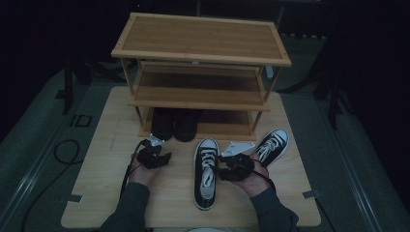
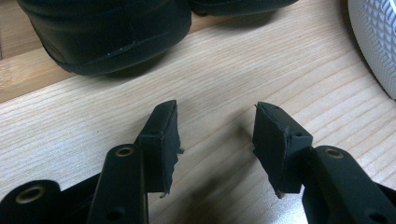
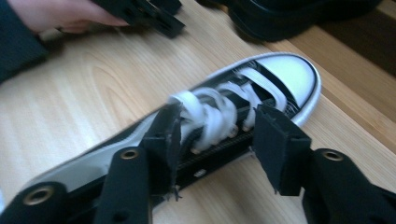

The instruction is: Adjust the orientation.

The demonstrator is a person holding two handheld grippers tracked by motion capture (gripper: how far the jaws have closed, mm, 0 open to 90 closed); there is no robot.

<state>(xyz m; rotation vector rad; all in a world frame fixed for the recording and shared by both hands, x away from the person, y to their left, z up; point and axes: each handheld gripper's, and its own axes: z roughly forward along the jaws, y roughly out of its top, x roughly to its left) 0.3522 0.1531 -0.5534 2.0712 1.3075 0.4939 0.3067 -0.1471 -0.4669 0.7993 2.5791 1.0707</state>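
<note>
The near sneaker [image 1: 206, 173] lies flat on the wooden surface [image 1: 104, 193], closest to the camera in the high view, directly in front of the rack [image 1: 200, 72] with its white toe cap pointing toward the rack. Count: two black-and-white lace-up sneakers. The second sneaker [image 1: 271, 146] lies to the right of the first, angled, nearer the rack's right front leg. No brand mark or label is legible on either sneaker.

Count: two black shoes [image 1: 174, 124], standing side by side on the rack's bottom tier, toes outward. The rack is bamboo-coloured and has three tiers; the upper two tiers carry nothing.

Count: two grippers, one per hand. The right gripper [image 1: 235, 166] sits just beside the near sneaker, on its right. In the right gripper view the right gripper [image 3: 217, 135] is released: the jaws stand apart above the laced upper [image 3: 210, 109] without pressing on it. The left gripper [image 1: 153, 157] is in front of the rack's left half, near the black shoes. In the left gripper view the left gripper [image 2: 216, 135] is released, with bare surface between the jaws and nothing held.

Writing: the letters "ID" [image 1: 80, 120] are readable on the floor, left of the rack.
</note>
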